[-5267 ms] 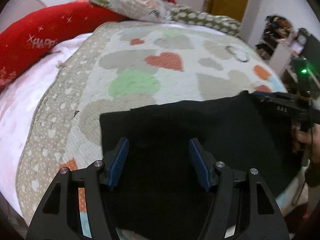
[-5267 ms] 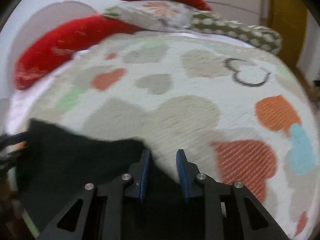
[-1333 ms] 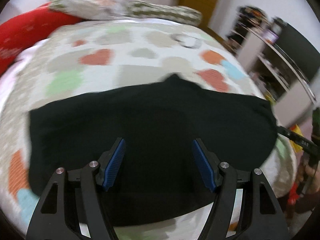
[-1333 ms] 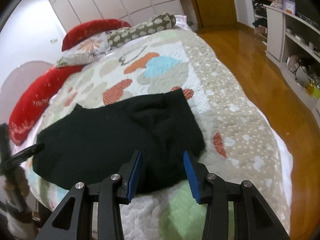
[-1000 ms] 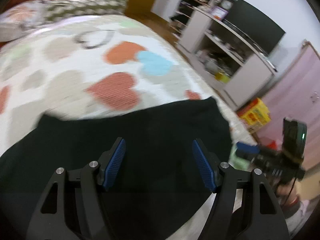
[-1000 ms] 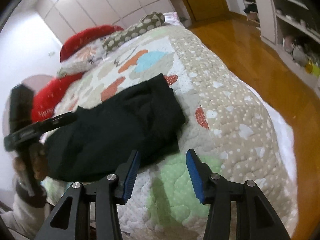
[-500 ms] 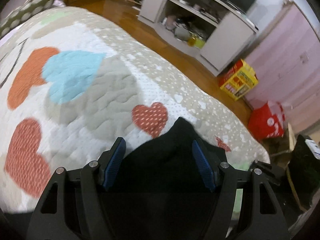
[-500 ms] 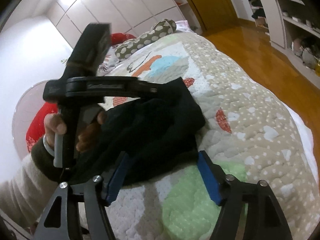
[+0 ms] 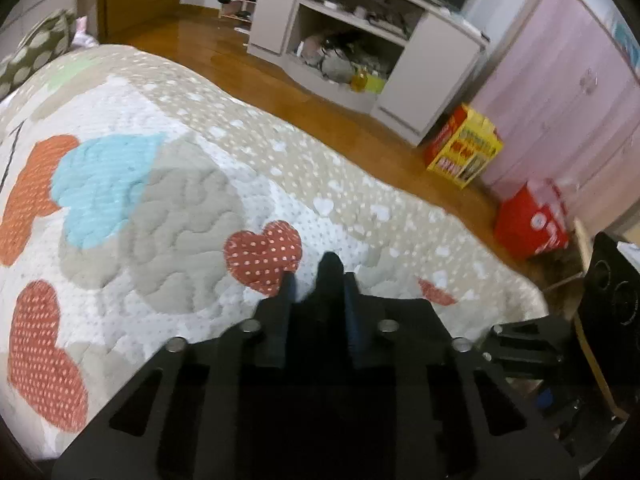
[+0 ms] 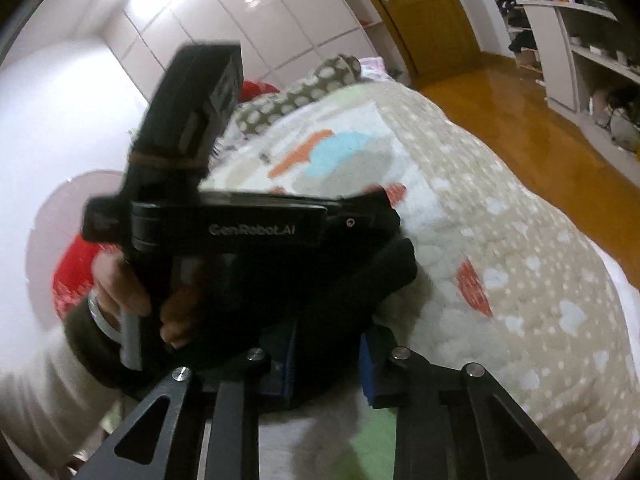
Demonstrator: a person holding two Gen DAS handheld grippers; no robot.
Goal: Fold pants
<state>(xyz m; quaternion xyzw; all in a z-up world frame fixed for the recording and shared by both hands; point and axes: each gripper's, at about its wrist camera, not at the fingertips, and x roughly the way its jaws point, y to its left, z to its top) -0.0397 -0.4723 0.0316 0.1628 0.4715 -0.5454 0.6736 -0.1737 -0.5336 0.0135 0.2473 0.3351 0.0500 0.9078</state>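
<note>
The black pants (image 10: 360, 280) lie folded on the heart-patterned quilt (image 10: 500, 240) near the bed's foot corner. My left gripper (image 9: 318, 284) is shut on a corner of the pants (image 9: 330, 264), whose tip pokes out between the fingers. In the right wrist view the left gripper's body (image 10: 224, 224) and the hand holding it cross in front of the pants. My right gripper (image 10: 328, 360) is partly closed around the near edge of the pants; whether it grips the cloth is unclear.
The quilt (image 9: 160, 200) covers the bed. Wooden floor (image 9: 280, 88) lies beyond the bed edge, with a grey shelf unit (image 9: 360, 40), a yellow box (image 9: 464, 148) and a red bag (image 9: 532, 220). Pillows (image 10: 304, 88) sit at the head.
My left gripper has closed from wide open onto a corner of the pants. My right gripper has narrowed and moved in over the pants' near edge.
</note>
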